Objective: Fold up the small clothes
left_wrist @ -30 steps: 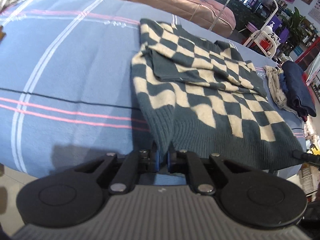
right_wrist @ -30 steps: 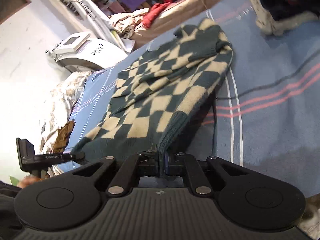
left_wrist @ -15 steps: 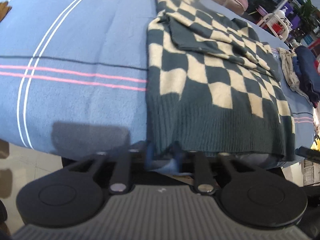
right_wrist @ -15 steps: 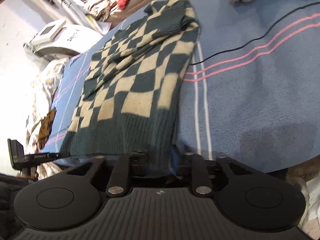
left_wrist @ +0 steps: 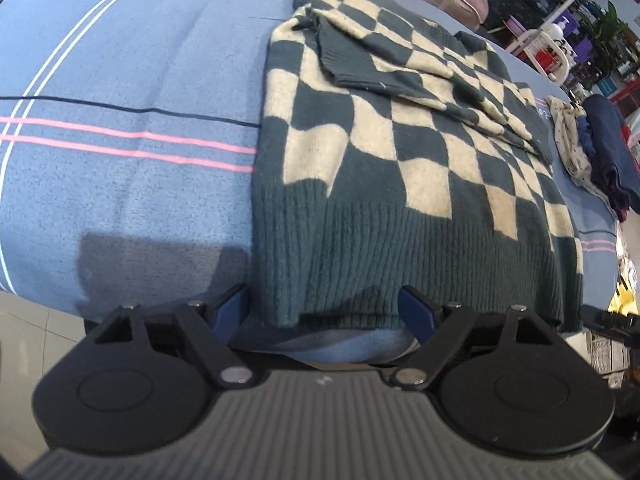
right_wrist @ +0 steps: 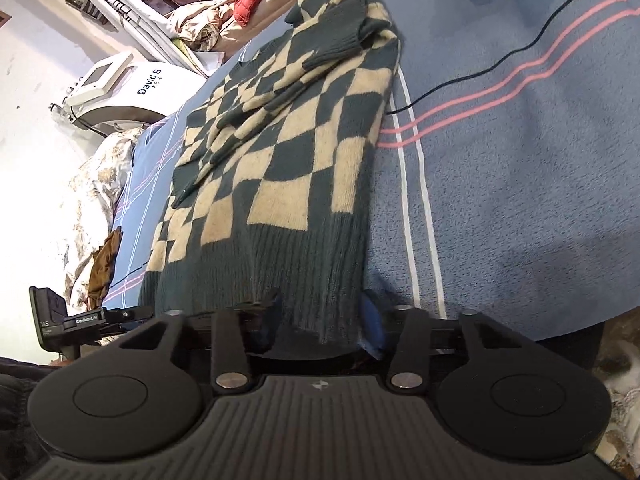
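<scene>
A dark green and cream checkered sweater (left_wrist: 400, 152) lies flat on the blue blanket (left_wrist: 120, 168), sleeves folded across its chest, ribbed hem hanging over the near edge. My left gripper (left_wrist: 324, 310) is open, its blue fingertips (left_wrist: 230, 308) spread either side of the hem's left corner. In the right wrist view the same sweater (right_wrist: 280, 160) shows, and my right gripper (right_wrist: 320, 328) is open around the hem's right corner. The left gripper's tip (right_wrist: 80, 316) shows at the far left there.
Folded clothes, cream and navy (left_wrist: 596, 152), lie at the blanket's right side. A thin black cable (right_wrist: 500, 64) runs across the blanket to the sweater. A white machine (right_wrist: 120, 88) and heaped bedding (right_wrist: 92, 200) stand beyond the blanket's left side.
Both grippers were shut on the sweater's hem corners; they lowered the hem onto the blanket's edge and opened, letting it go. The sweater now lies flatter.
</scene>
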Tool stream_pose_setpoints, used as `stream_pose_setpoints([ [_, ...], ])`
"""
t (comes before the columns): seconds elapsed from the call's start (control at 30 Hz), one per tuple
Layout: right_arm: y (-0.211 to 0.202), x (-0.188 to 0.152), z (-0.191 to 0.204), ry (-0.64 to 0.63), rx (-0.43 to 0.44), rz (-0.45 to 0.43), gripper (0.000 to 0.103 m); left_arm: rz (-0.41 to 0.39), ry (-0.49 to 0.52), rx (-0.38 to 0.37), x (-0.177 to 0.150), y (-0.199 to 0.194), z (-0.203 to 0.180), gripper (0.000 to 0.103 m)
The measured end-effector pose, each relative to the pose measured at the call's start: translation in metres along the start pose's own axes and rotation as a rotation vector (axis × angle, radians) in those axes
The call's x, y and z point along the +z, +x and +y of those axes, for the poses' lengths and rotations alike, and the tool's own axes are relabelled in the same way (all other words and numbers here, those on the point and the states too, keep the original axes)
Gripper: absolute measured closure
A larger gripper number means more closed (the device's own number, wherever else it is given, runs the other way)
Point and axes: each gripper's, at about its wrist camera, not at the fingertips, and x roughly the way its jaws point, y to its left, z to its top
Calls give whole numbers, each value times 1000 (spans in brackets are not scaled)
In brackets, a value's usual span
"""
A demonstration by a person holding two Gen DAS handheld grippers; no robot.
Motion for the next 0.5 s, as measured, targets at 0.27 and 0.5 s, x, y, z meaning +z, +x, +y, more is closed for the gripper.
stream_pose_setpoints([
  [0.27,10,-4,-3,-24,-48,45,88,-1,-26,8,-4,6,6,93],
  [0.5,-4,9,-13,78,46,0,90,-26,-32,-25,19,-9,7,95],
])
